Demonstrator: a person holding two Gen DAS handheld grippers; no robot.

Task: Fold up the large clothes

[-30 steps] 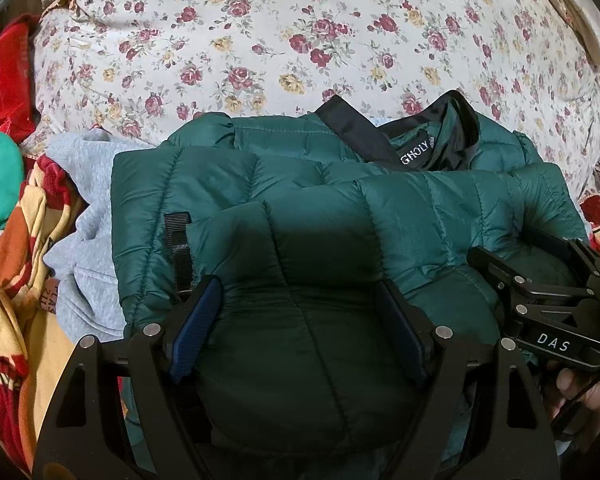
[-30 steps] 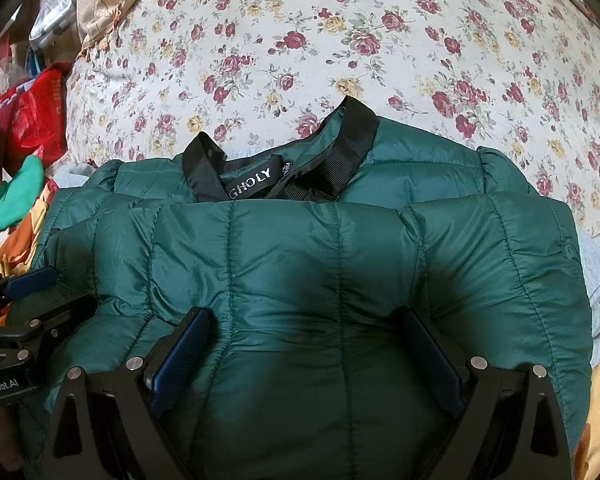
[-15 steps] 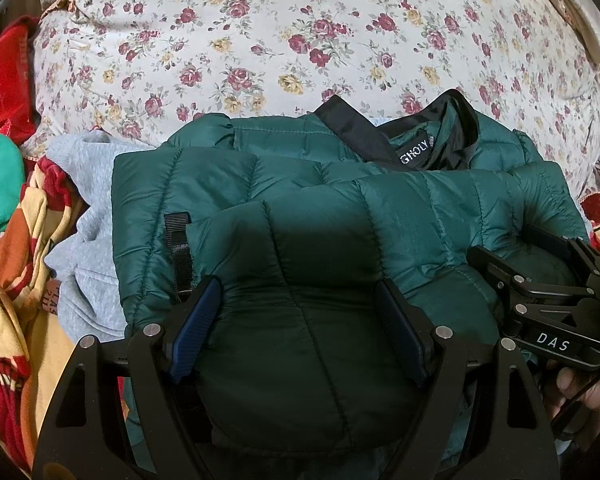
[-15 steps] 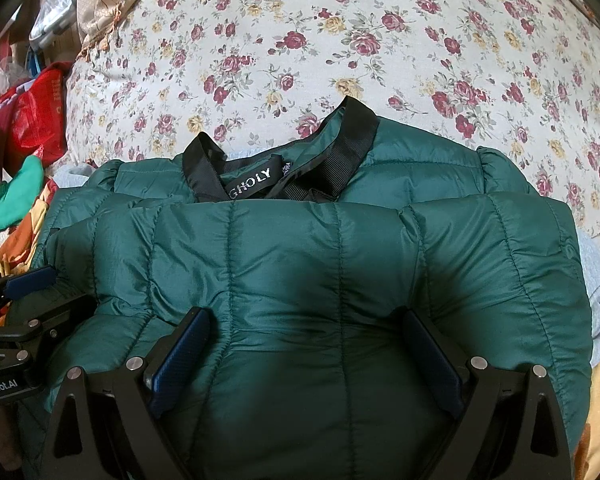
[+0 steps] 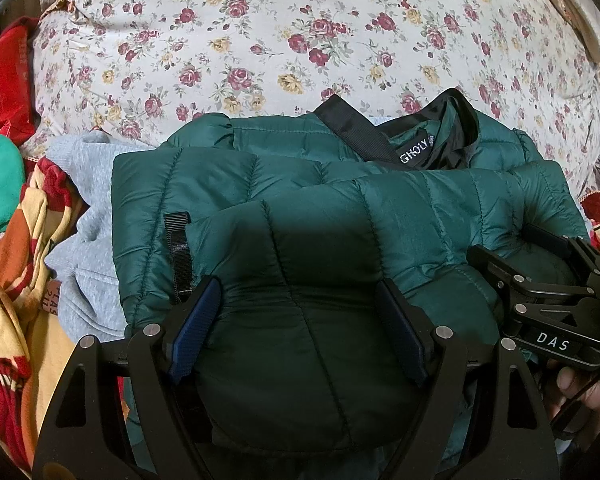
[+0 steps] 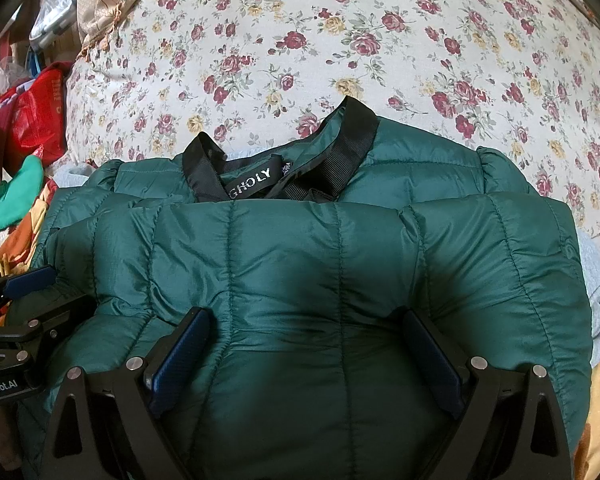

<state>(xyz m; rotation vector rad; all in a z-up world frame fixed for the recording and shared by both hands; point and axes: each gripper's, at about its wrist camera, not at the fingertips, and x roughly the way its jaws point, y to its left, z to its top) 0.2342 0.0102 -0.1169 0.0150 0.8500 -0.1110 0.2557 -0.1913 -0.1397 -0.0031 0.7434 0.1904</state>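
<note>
Here we hold a dark green quilted puffer jacket (image 5: 380,208) folded on the bed, over a floral bedspread (image 5: 300,32). Our left gripper (image 5: 300,320) has its jaws spread wide around a thick fold of the jacket, the blue pads (image 5: 196,320) pressing into the padding on either side. Our right gripper (image 6: 304,352) does likewise on the jacket's other end, jaws spread and bulging fabric between them. The black collar (image 6: 356,140) with its "GHOLY" label (image 6: 252,184) lies on the far side, facing up. A grey sweatshirt (image 5: 88,248) lies under the jacket's left edge, touching it. Beside that sit a yellow-and-red blanket (image 5: 12,320), a green garment (image 5: 0,184) and a red plastic bag (image 5: 4,80).
</note>
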